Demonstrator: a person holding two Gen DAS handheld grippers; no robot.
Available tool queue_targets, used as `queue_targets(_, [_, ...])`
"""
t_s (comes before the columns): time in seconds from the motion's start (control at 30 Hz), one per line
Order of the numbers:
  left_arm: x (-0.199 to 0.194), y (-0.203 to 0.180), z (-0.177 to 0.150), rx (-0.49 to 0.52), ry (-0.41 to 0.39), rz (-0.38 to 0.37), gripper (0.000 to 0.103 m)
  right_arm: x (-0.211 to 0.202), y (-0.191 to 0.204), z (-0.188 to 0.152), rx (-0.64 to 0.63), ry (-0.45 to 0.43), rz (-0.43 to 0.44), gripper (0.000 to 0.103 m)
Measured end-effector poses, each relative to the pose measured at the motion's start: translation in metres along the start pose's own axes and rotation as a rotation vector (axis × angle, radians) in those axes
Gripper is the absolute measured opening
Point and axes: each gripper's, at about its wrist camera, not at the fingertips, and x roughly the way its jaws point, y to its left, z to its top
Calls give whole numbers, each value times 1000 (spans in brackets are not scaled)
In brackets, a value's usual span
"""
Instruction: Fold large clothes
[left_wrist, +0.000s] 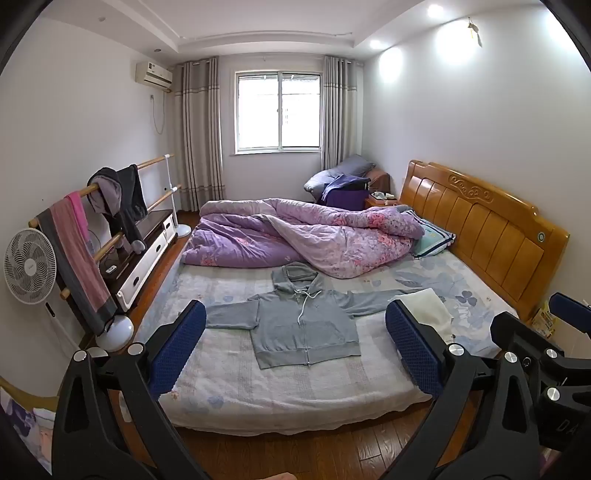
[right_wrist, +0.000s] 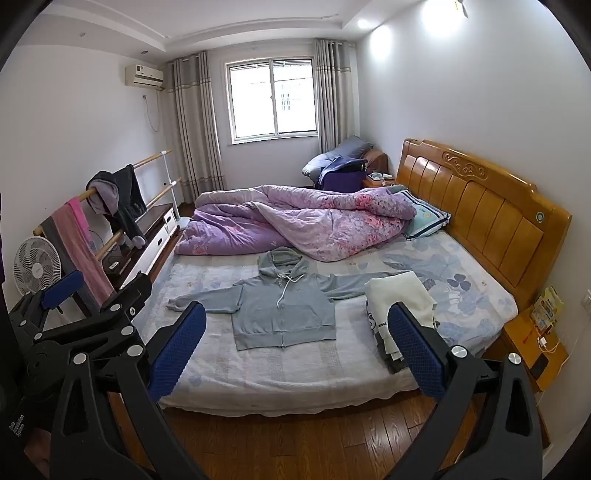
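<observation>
A bedroom with white walls and a wooden plank floor (left_wrist: 314, 454) holds a wide bed (left_wrist: 229, 384) under a pale floral sheet, its near edge running across both wrist views. On that sheet lies the grey zip-front hooded sweatshirt (left_wrist: 303, 325), spread flat on its back with the hood toward the window, both sleeves stretched out sideways and the white drawstring trailing down the chest. Its hem stops short of the near mattress edge, leaving a bare strip of sheet in front. Just beside the sleeve on the headboard side sits a small stack of folded cream and dark cloth (right_wrist: 400, 306). Beyond the hood, a crumpled purple floral quilt (left_wrist: 303, 236) fills the far half of the bed (its edge nearly meets the hood). The carved orange wooden headboard (left_wrist: 480, 218) bounds one side; a white fan (left_wrist: 29, 266) and a clothes rail (left_wrist: 110, 218) stand along the other. The left gripper (left_wrist: 295, 347) and the right gripper (right_wrist: 297, 343) both hang over the floor before the bed, blue-padded jaws spread wide, pinching nothing.
</observation>
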Motion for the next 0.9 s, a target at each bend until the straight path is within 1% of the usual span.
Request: queue_targets(0.9, [0, 0, -1, 1, 4, 1, 98, 2, 0, 0, 4, 8, 3, 95])
